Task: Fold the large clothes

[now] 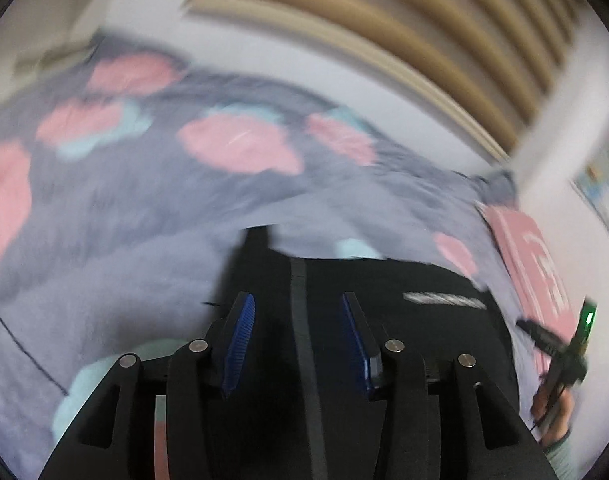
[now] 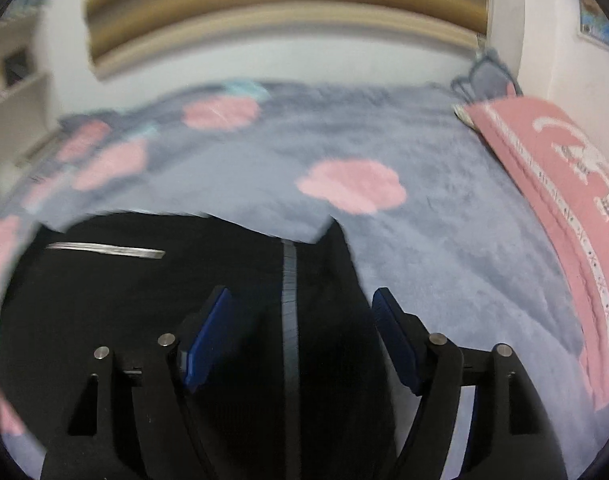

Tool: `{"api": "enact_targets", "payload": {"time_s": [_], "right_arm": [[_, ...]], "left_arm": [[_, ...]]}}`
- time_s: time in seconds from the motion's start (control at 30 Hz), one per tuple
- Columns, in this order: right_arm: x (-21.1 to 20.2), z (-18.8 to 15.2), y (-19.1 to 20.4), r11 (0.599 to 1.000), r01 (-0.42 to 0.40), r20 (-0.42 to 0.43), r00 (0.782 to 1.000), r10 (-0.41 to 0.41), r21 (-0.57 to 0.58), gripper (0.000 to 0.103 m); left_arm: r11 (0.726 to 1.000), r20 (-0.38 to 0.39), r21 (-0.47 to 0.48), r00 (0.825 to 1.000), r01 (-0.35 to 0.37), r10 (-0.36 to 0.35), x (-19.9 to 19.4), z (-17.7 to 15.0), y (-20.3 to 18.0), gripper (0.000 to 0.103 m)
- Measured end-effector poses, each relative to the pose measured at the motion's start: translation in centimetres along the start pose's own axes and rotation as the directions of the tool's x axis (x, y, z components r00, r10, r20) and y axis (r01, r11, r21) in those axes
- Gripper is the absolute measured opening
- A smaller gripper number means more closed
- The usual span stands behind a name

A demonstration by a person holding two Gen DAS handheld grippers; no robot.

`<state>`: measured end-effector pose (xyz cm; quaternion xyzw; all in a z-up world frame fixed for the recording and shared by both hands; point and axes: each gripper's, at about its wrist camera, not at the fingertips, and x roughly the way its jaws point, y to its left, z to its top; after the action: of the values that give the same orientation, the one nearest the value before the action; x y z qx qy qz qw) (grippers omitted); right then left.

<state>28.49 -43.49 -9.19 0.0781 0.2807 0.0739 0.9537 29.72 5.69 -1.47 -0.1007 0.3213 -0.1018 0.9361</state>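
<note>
A black garment (image 1: 384, 320) lies spread on a grey-blue blanket, with a grey stripe (image 1: 300, 320) running down it and a white label strip (image 1: 444, 300). My left gripper (image 1: 298, 304) hovers over the garment's upper edge. It is open: the blue pads (image 1: 240, 340) stand apart on either side of the stripe, gripping nothing. In the right wrist view the same garment (image 2: 144, 300) fills the lower left. My right gripper (image 2: 300, 296) is open wider over the garment's right edge. Its left pad (image 2: 204, 336) is over black cloth and its right pad over the blanket.
The grey-blue blanket (image 2: 444, 260) with pink cloud patches covers the bed. A pink patterned pillow (image 2: 564, 200) lies along the right side. Tan slats (image 2: 284, 8) and a white frame stand behind. In the left wrist view a hand (image 1: 552, 412) holds the other device at the right edge.
</note>
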Motion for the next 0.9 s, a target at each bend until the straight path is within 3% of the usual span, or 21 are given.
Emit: {"api": "enact_targets", "payload": {"time_s": [0.07, 0.13, 0.23, 0.37, 0.43, 0.57, 0.67, 0.77, 0.83, 0.9], "right_arm": [[-2.0, -0.2, 2.3, 0.998, -0.070, -0.005, 0.998, 0.070, -0.006, 0.076], [-2.9, -0.7, 4.5, 0.990, -0.139, -0.054, 0.989, 0.140, 0.005, 0.076], [-2.0, -2.5, 7.6, 0.980, -0.196, -0.161, 0.967, 0.198, 0.033, 0.076], [2.3, -5.3, 10.3, 0.990, -0.137, -0.298, 0.945, 0.136, 0.015, 0.075], [4.6, -6.4, 10.6, 0.990, -0.138, -0.335, 0.932, 0.138, 0.024, 0.076], [5.9, -6.7, 11.0, 0.993, -0.119, -0.334, 0.936, 0.116, 0.010, 0.078], [5.0, -5.6, 11.3, 0.991, -0.137, -0.319, 0.939, 0.129, -0.004, 0.078], [3.9, -2.1, 10.7, 0.987, -0.162, -0.220, 0.962, 0.162, 0.018, 0.078], [4.6, 0.1, 10.5, 0.989, -0.145, -0.175, 0.973, 0.149, 0.034, 0.078], [6.9, 1.9, 10.4, 0.984, -0.167, -0.176, 0.969, 0.175, 0.064, 0.078]], "left_arm": [[0.995, 0.035, 0.083, 0.998, 0.047, -0.050, -2.5, -0.9, -4.2, 0.057], [0.990, 0.039, 0.108, 0.994, 0.093, -0.098, -3.5, -2.1, -7.0, 0.064], [0.980, -0.023, 0.103, 0.985, 0.173, -0.171, -3.0, -5.6, -10.7, 0.064], [0.980, -0.188, 0.097, 0.970, 0.174, -0.153, 2.3, -10.2, -13.0, 0.064], [0.989, -0.226, 0.116, 0.972, 0.089, -0.061, 5.2, -11.8, -13.2, 0.063], [0.998, -0.268, -0.008, 0.962, 0.056, -0.057, 7.9, -11.8, -10.9, 0.056], [0.998, -0.237, 0.019, 0.970, 0.053, -0.047, 6.9, -11.3, -11.3, 0.052], [0.996, -0.192, 0.046, 0.979, 0.075, -0.065, 4.9, -9.7, -12.2, 0.052], [0.996, -0.124, 0.048, 0.990, 0.069, -0.062, 3.8, -7.7, -12.8, 0.053], [0.999, -0.105, 0.030, 0.994, 0.042, -0.039, 4.7, -5.8, -12.7, 0.053]]}}
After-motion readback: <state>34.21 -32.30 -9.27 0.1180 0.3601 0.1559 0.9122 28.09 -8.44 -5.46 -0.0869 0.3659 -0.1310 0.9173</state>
